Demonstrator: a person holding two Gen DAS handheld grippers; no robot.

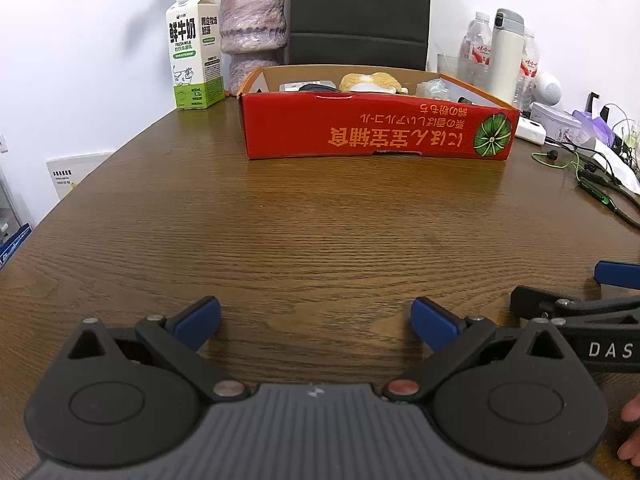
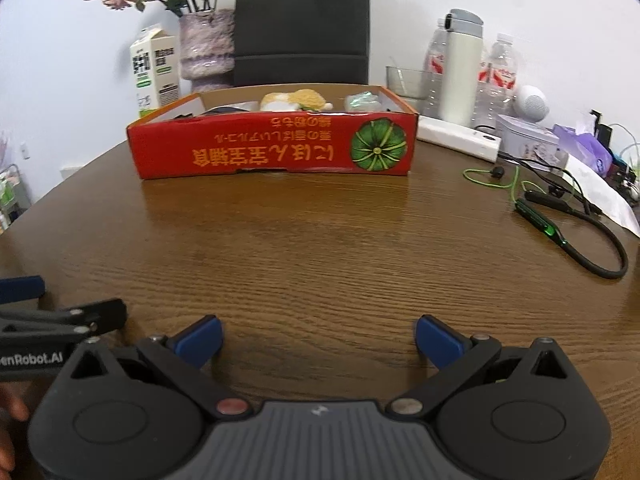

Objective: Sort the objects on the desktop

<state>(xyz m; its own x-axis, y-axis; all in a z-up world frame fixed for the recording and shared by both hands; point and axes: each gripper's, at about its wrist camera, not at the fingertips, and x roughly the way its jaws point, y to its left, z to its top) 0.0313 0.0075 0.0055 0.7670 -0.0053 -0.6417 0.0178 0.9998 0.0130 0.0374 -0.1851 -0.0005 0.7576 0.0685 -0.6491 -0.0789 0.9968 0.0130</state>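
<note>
A red cardboard box (image 1: 376, 130) stands on the far middle of the brown wooden table (image 1: 300, 220); it also shows in the right wrist view (image 2: 272, 148). Inside it lie a yellow plush toy (image 1: 370, 81), a dark object (image 1: 316, 87) and a pale greenish bundle (image 1: 434, 89). My left gripper (image 1: 316, 322) is open and empty, low over the table's near side. My right gripper (image 2: 318, 340) is open and empty, just right of the left one. Each gripper's side shows in the other's view.
Milk carton (image 1: 194, 52) and vase (image 1: 254, 26) stand at the back left, a black chair (image 1: 360, 12) behind the box. At the right are water bottles (image 2: 496, 76), a white flask (image 2: 460, 68), a white power strip (image 2: 460, 136), a tin (image 2: 528, 140) and green-black cables (image 2: 560, 220).
</note>
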